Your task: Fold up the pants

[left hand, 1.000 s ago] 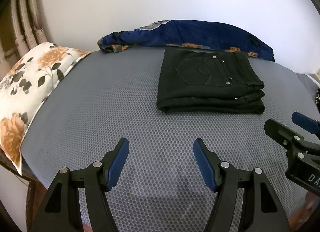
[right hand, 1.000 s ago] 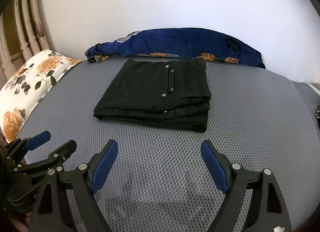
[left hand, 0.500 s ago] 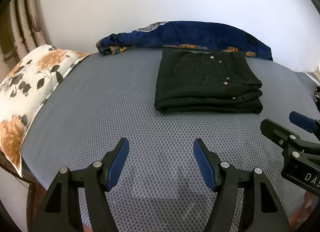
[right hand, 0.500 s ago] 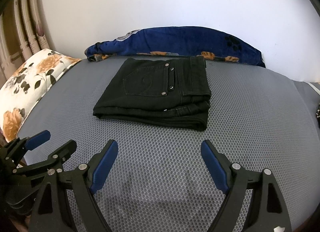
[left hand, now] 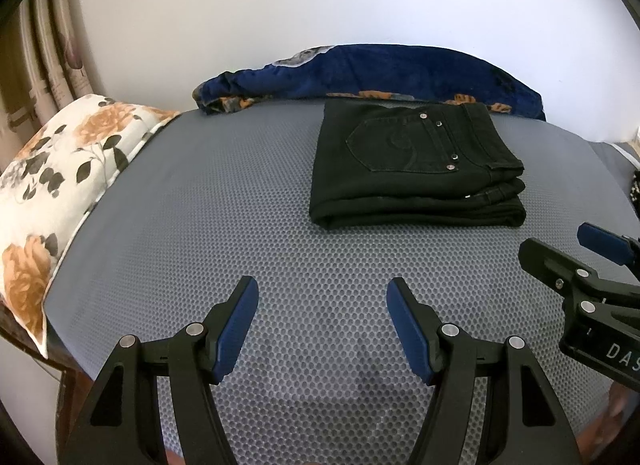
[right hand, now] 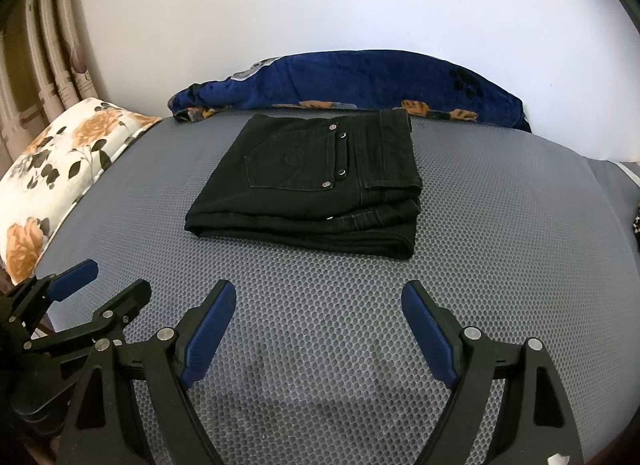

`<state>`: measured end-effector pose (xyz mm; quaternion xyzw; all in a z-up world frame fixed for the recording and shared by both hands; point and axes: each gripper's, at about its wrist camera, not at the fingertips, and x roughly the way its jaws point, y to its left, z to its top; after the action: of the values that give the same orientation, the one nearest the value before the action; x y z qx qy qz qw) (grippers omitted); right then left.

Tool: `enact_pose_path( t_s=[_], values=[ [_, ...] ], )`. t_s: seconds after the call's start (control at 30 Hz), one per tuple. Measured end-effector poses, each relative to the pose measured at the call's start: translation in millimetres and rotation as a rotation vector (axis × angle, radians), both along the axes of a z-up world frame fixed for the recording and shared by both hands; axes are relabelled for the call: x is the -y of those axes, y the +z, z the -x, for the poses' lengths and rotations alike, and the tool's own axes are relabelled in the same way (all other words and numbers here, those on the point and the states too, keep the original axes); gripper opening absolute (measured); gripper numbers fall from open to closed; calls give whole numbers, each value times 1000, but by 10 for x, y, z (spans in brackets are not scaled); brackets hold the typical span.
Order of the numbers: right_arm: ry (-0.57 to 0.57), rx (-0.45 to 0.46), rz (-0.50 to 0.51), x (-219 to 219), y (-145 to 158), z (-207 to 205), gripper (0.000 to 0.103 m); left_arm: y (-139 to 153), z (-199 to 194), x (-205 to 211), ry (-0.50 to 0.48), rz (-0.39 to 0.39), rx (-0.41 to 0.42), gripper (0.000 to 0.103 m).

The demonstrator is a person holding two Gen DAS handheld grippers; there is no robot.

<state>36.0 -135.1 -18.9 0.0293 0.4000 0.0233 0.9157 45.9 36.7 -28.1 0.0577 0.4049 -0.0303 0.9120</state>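
The pants [left hand: 416,169] are seen folded into a compact black stack, laid flat on the grey honeycomb mat [left hand: 224,225] of the bed, with a back pocket and rivets turned upward. They are placed toward the far side, just in front of a blue blanket [left hand: 380,73] bunched along the wall. A floral pillow [left hand: 60,185] is seen at the mat's left edge.

The left hand-held gripper [left hand: 322,311] is held above the mat's near edge, released, with nothing between its blue pads; the pants lie well apart from it, ahead and to its right. The right hand-held gripper [right hand: 318,313] is likewise released and empty, beside the left one, with the pants ahead of it and slightly left, untouched.
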Motion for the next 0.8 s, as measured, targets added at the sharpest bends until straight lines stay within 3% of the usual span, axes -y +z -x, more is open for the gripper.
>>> enact_pose_path(
  t_s=[0.8],
  values=[
    [0, -15, -9, 16, -23, -12, 83, -5, -12, 25, -15, -12, -2, 67]
  ],
)
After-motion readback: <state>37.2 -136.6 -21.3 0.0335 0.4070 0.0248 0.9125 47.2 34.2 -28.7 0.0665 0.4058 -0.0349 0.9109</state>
